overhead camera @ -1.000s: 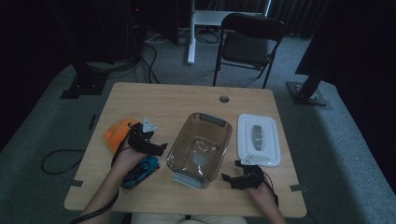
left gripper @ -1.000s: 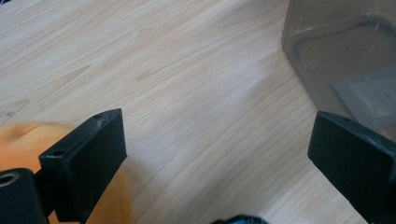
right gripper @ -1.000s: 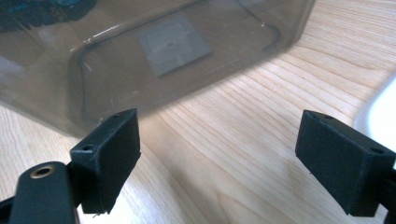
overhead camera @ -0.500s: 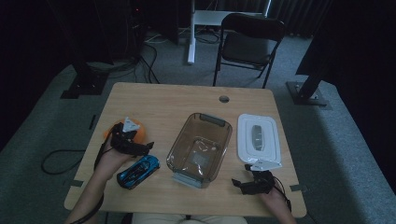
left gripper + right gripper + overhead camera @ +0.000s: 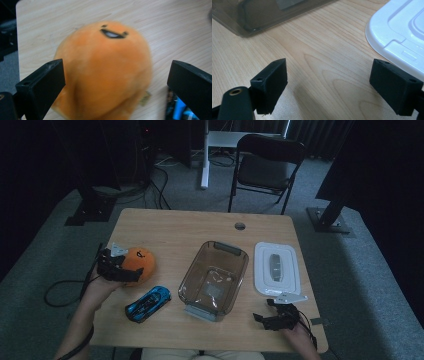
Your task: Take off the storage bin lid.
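Left gripper [image 5: 131, 272] is sitting at the table's left edge, jaws spread wide around the round orange plush toy with a black stitched face [image 5: 139, 263]. In the left gripper view the plush toy [image 5: 105, 72] is lying between the two jaws; the left one looks right against its flank, the right one stands apart with bare wood showing in the gap. Not clamping, as far as I can tell. Plush is resting on the light wooden table [image 5: 170, 227].

The small shiny blue toy car [image 5: 148, 303] is lying just beside the plush, toward the near edge, untouched.

Right gripper [image 5: 261, 318] is hovering low at the near right corner, jaws wide, gripping nothing. In the right gripper view there is plain wood between its jaws.

The clear smoky rectangular plastic container [image 5: 214, 279] is sitting mid-table, lid off. The white rectangular plastic lid [image 5: 276, 268] is lying flat just to the right of it, near the right gripper but not touching it.
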The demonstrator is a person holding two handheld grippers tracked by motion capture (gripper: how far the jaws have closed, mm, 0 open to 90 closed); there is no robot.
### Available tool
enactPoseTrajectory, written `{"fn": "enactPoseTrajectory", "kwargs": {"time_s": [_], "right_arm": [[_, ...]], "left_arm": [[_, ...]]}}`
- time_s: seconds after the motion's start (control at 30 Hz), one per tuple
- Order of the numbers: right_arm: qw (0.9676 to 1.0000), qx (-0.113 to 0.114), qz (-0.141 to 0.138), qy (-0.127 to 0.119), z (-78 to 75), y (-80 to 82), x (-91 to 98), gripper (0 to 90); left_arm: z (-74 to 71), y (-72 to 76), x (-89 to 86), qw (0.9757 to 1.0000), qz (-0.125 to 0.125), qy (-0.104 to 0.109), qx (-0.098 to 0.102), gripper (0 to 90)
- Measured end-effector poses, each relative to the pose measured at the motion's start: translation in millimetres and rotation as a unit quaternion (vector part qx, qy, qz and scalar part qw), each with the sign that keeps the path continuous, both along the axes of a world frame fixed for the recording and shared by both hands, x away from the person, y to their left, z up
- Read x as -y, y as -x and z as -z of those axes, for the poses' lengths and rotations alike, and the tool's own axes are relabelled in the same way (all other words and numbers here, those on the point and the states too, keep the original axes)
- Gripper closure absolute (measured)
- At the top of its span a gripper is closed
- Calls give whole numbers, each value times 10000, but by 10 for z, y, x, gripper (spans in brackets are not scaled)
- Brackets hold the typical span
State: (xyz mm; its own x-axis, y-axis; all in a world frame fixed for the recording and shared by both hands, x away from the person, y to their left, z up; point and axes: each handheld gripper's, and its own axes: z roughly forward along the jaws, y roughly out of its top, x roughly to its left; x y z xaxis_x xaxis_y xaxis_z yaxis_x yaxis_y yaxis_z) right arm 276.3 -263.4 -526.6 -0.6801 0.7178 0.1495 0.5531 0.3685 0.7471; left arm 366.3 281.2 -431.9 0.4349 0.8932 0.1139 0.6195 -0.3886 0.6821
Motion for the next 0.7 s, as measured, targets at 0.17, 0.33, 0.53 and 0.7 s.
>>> {"fn": "enactPoseTrajectory", "kwargs": {"time_s": [0.17,0.33,0.53,0.7], "right_arm": [[10000,-1,26,-13,1,-4,5,141],[10000,0,49,-21,2,-5,5,142],[10000,13,63,21,1,-1,-2,142],[10000,17,66,25,1,-1,-2,142]], "left_arm": [[109,-134,-130,9994,56,127,-307,93],[236,-198,-199,9985,-88,347,-425,134],[319,-209,-215,9982,-217,328,-463,245],[325,-153,-175,9985,-301,101,-447,461]]}}
